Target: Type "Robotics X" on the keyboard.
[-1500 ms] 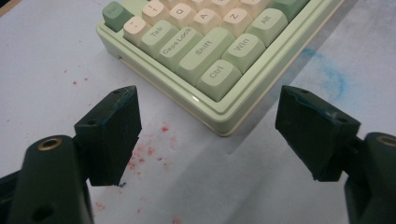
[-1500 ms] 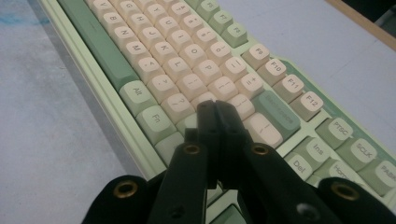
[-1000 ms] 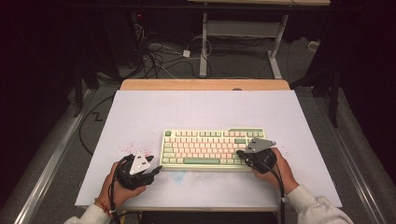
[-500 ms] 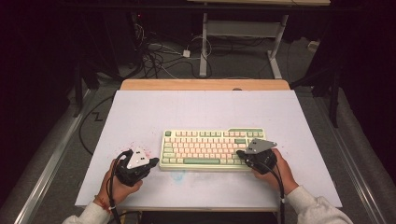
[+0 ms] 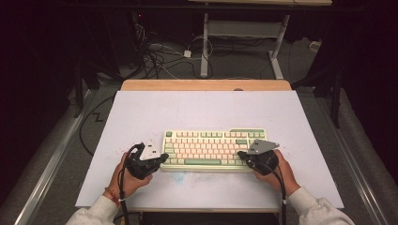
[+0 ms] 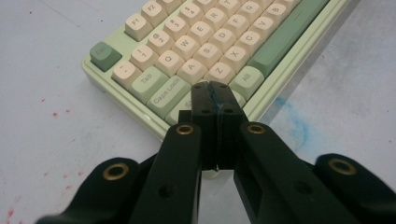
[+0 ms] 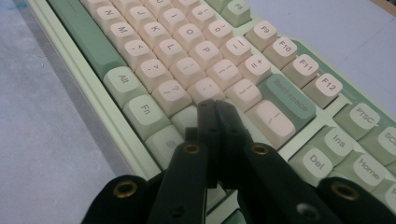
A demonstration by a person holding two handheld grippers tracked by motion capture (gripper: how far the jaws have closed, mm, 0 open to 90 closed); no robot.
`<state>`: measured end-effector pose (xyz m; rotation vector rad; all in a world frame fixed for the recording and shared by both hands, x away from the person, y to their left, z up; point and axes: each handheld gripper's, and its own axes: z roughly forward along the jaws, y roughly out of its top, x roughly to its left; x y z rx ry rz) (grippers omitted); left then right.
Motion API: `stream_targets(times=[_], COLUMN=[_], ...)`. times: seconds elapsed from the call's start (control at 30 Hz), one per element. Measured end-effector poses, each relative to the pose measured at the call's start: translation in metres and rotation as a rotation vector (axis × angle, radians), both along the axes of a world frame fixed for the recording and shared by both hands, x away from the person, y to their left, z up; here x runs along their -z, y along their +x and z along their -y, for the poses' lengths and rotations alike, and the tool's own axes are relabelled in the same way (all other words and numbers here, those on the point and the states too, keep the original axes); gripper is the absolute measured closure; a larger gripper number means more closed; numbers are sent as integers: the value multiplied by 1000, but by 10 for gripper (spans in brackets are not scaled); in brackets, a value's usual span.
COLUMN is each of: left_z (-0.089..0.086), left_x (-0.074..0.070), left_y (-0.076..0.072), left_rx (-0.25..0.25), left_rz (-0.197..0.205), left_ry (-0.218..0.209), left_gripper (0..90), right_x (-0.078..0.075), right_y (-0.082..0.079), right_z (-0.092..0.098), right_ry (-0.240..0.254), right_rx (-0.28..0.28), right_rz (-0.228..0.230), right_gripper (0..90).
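A pale green keyboard [image 5: 213,147] with cream and green keys lies near the front of the white table top [image 5: 206,110]. My left gripper [image 5: 163,157] is at the keyboard's left front corner, and a hand holds it. In the left gripper view the keyboard [image 6: 187,42] lies just ahead, and the left gripper [image 6: 211,87] has its jaws pressed together with nothing between them, over the bottom-left keys. My right gripper [image 5: 241,153] is at the keyboard's right front. In the right gripper view the right gripper [image 7: 215,103] is shut and empty above the keyboard [image 7: 187,46], near the Fn key.
A blue smudge [image 5: 178,177] and small red specks [image 5: 119,147] mark the white top in front of and left of the keyboard. A wooden strip [image 5: 206,85] runs along the far edge. Cables [image 5: 159,54] and desk legs [image 5: 204,51] stand on the floor beyond.
My left gripper has moved right and a little forward, up to the keyboard's left front corner. The right gripper and the keyboard have stayed where they were.
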<state>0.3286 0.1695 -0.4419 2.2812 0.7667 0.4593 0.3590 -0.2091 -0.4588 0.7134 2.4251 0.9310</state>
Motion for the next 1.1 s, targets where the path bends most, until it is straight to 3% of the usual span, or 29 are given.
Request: stream_targets(times=[0.3,0.6,1.1], left_z=[25,48,63], left_x=[-1,2,7], left_y=[14,28,36], left_rx=[47,63,86], left_rz=[-16,-21,-33], left_ry=[30,55,87], left_gripper=[867,857,873], right_x=[0,1,1], right_y=[0,0,-2], right_z=[0,0,-1], right_ry=[5,12,-5], right_rx=[2,7,-3], right_rz=[2,1,21], right_gripper=[900,900,900])
